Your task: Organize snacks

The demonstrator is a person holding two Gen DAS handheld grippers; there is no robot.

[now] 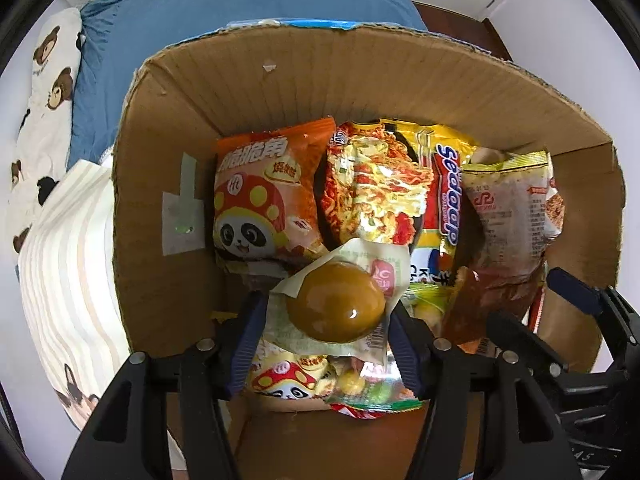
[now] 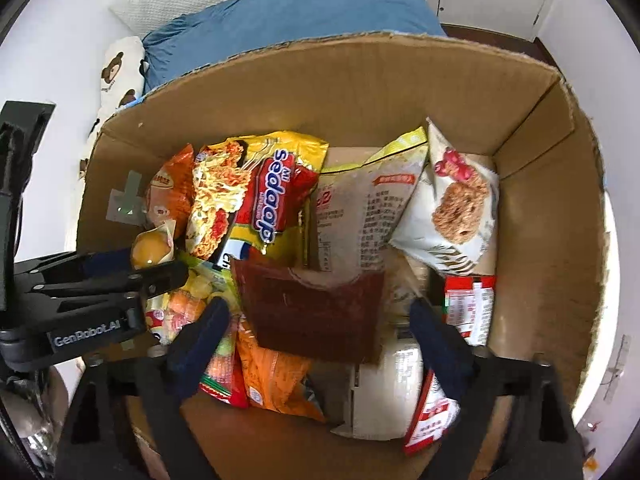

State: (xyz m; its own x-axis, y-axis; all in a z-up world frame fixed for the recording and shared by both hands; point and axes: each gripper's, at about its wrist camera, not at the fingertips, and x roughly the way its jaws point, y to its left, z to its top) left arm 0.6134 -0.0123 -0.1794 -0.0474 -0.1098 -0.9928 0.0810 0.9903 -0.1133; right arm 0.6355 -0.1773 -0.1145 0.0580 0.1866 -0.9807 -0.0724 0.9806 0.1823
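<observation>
Both tools positioned inside the cardboard box (image 1: 168, 184) of snacks.

The left tool (image 1: 326, 322) pinches a packaged braised egg (image 1: 336, 308) between its fingers, above the orange panda snack bag (image 1: 260, 200) and the Sedaap noodle packet (image 1: 384, 192). The right tool (image 2: 320, 320) is spread wide, with a dark red packet (image 2: 312, 312) lying between its fingers; contact cannot be confirmed. A cereal-bar packet (image 2: 456, 204) leans in the box's far right corner. A blue pillow (image 2: 288, 12) lies behind the box.

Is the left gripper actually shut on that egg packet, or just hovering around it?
Shut on it: the left gripper has both pads pressed against the egg packet, held above the snacks in the cardboard box.
</observation>
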